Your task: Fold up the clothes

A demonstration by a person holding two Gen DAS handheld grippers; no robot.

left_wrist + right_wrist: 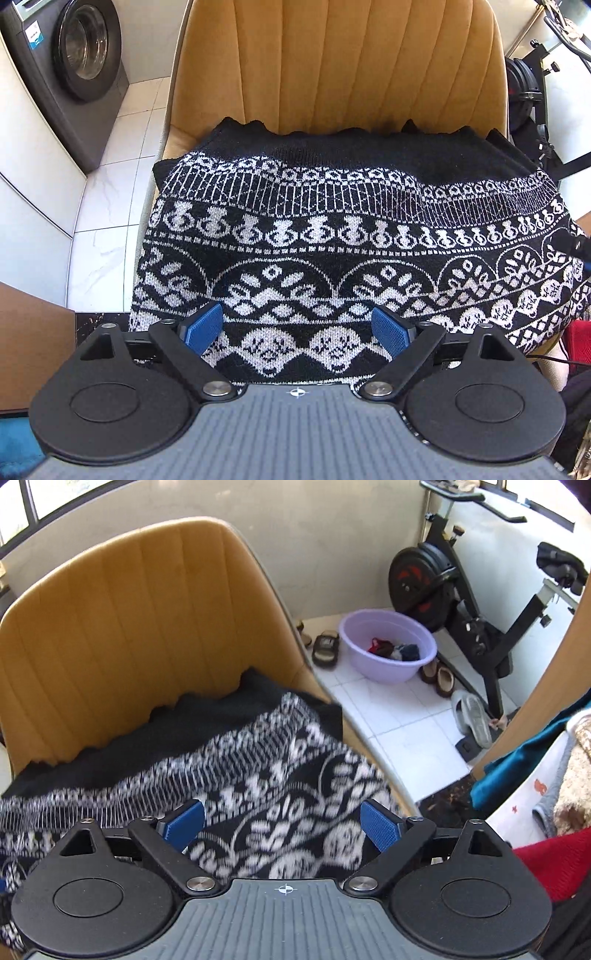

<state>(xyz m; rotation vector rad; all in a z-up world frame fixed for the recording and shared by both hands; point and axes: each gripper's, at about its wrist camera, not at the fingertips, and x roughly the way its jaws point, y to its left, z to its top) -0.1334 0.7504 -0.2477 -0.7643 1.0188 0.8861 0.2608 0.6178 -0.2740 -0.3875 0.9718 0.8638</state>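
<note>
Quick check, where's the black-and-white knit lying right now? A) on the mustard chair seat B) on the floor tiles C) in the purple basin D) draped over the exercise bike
A: the patterned knit is spread across the seat of the mustard chair; the purple basin holds only a few small items.

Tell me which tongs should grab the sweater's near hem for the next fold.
Left, probably. The left tongs hang open, squarely over the flat patterned sweater near its front edge. The right tongs, also open, sit over the bunched side by the chair edge.
</note>
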